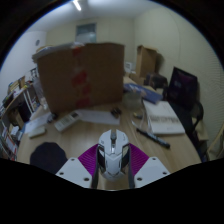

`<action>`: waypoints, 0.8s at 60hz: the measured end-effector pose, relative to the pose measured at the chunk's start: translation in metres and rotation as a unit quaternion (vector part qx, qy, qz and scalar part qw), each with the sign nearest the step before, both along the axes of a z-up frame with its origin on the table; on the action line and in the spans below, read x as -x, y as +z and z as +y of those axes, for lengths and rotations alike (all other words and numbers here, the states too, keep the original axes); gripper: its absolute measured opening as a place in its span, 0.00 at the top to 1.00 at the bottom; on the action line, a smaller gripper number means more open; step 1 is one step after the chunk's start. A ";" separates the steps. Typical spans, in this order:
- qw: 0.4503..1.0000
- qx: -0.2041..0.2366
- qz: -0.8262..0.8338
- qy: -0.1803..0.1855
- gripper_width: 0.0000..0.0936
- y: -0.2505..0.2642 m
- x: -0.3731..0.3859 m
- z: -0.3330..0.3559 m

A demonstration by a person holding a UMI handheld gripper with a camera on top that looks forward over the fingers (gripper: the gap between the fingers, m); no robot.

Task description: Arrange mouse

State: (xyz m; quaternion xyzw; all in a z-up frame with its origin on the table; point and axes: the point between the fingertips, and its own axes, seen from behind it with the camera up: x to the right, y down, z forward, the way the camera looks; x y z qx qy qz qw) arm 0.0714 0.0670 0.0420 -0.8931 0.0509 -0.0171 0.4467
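Observation:
A white and grey mouse (pixel 114 156) sits between my gripper's (pixel 113 163) two fingers, lifted above the wooden table (pixel 110 133). Its nose points forward, away from me. The purple pads (pixel 91 157) press against both of its sides, so the fingers are shut on it. The rear of the mouse is hidden low down between the fingers.
A large cardboard box (pixel 82 75) stands on the far side of the table. A dark round mouse pad (pixel 47 155) lies to the left of the fingers. Papers and a notebook (pixel 162 122) lie to the right, near a dark monitor (pixel 183 88). Clutter fills the left edge.

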 end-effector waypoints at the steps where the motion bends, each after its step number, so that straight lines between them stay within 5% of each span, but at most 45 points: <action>1: 1.000 -0.010 -0.002 0.006 0.55 0.011 0.005 0.002; 9: 0.995 -0.073 0.021 0.067 0.56 0.090 0.078 0.011; 15: 0.991 -0.080 0.025 0.104 0.57 0.101 0.141 0.005; 37: 0.985 0.055 0.019 0.160 0.56 -0.057 0.233 -0.047; 48: 0.985 0.051 0.008 0.163 0.42 -0.057 0.234 -0.040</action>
